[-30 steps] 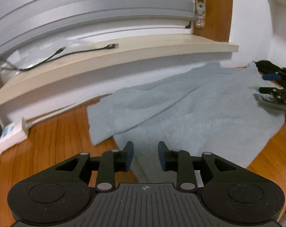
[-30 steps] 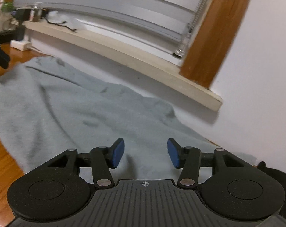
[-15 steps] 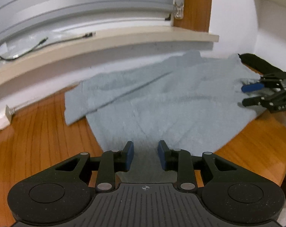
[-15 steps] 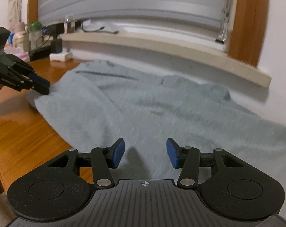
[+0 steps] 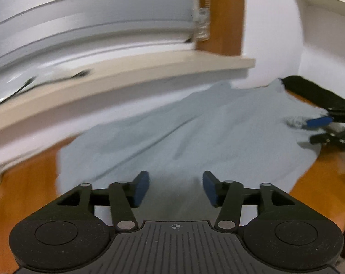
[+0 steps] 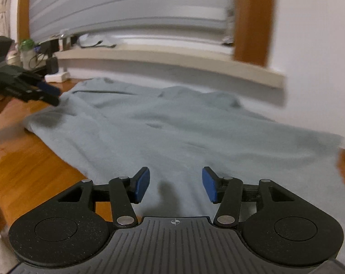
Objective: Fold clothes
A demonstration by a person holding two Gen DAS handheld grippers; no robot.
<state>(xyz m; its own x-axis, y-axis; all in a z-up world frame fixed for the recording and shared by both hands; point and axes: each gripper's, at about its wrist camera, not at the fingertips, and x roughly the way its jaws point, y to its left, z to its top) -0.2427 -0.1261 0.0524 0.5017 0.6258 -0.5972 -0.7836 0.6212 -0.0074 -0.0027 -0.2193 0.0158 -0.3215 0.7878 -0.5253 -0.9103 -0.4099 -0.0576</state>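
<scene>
The left gripper (image 5: pixel 175 188) has just opened wide, nothing between its jaws, the right gripper (image 6: pixel 175 187) open too, above the soft, limp cloth (image 6: pixel 172 123) spread on the table (image 6: pixel 35 171), best pinched at an edge.

Motion blur smears the sill (image 5: pixel 131 68) and the cable (image 5: pixel 78 75) on it, and the garment's (image 6: pixel 195 125) right end below that sill runs blurred.
</scene>
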